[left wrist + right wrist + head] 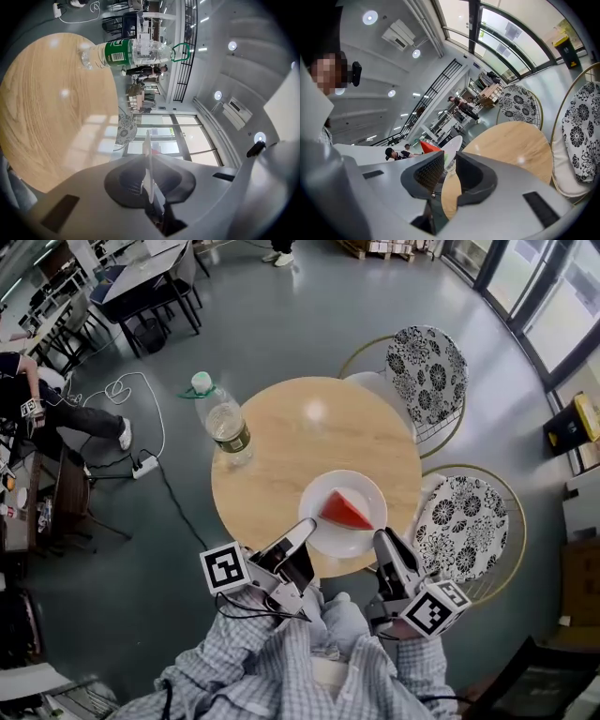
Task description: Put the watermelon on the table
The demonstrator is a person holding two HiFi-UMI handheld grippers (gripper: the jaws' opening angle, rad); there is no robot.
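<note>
Watermelon wedge (345,510): red, lying on white plate (328,482), over near edge of round wooden desk (281,427). Left tongs (305,531): clenched on plate's left rim. Right tongs (380,542): clenched on plate's right rim. Water bottle (225,423): upright at desk's left edge, well apart from plate.

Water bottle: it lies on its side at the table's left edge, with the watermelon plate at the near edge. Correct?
No: the water bottle stands upright, per the head view, at the table's left edge; the watermelon plate is at the near edge.
</note>
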